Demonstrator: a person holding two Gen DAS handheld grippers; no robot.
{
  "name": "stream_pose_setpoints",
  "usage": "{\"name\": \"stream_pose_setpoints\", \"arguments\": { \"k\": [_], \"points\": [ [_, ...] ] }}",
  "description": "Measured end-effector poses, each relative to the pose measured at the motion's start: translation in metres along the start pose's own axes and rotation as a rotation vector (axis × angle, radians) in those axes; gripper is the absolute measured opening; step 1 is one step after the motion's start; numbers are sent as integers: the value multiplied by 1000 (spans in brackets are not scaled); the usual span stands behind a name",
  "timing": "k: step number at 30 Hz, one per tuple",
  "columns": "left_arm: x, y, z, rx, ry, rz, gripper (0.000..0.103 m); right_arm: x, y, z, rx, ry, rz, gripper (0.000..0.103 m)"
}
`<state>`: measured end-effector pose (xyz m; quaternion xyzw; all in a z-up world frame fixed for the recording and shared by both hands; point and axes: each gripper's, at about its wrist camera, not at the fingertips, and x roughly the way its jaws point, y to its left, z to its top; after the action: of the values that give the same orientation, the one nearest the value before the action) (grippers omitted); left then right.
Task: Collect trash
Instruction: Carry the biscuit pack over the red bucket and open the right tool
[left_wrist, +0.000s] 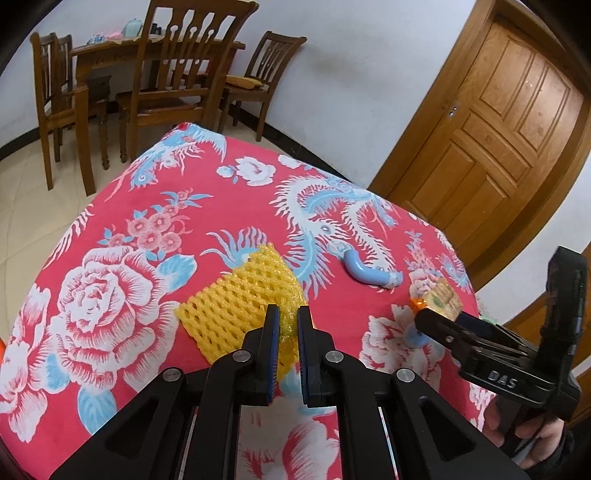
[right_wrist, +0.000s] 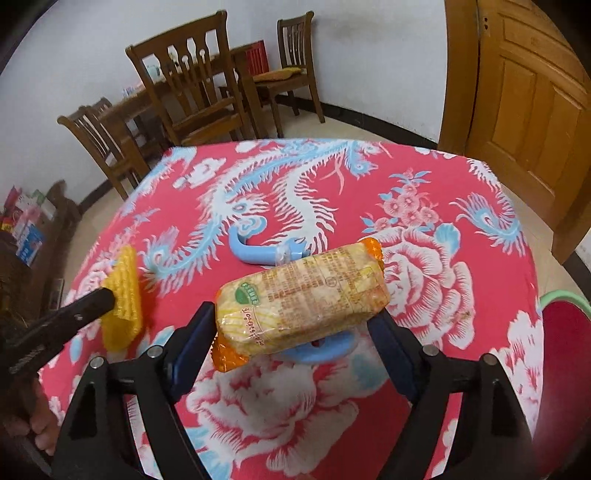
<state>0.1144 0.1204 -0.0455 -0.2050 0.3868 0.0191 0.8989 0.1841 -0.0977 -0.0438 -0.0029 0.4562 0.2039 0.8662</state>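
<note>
My left gripper (left_wrist: 287, 317) is shut on the edge of a yellow foam fruit net (left_wrist: 236, 299), which lies on the red floral tablecloth (left_wrist: 110, 295); the net also shows in the right wrist view (right_wrist: 123, 295) at the left. My right gripper (right_wrist: 295, 325) is shut on a yellow snack packet (right_wrist: 303, 295) and holds it above the cloth; the packet shows small in the left wrist view (left_wrist: 443, 297) at the right. A curved blue plastic piece (left_wrist: 369, 273) lies on the cloth between them, also in the right wrist view (right_wrist: 255, 251).
A small round blue item (right_wrist: 321, 349) lies under the held packet. A red bin with a green rim (right_wrist: 565, 332) stands past the table's right edge. Wooden chairs (left_wrist: 173, 74) and a wooden door (left_wrist: 498, 129) stand beyond the table.
</note>
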Motion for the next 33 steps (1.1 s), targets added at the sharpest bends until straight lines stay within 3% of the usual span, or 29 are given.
{"name": "stream_pose_setpoints", "arguments": {
  "k": [17,33],
  "points": [
    [-15,-24,-5,32,-18,-40,9,-66,-22,-30,89,-62,64,83],
    [-27,-50,-11,75,-29,-69,9,-110,-61,-52,183,-113,26,83]
  ]
}}
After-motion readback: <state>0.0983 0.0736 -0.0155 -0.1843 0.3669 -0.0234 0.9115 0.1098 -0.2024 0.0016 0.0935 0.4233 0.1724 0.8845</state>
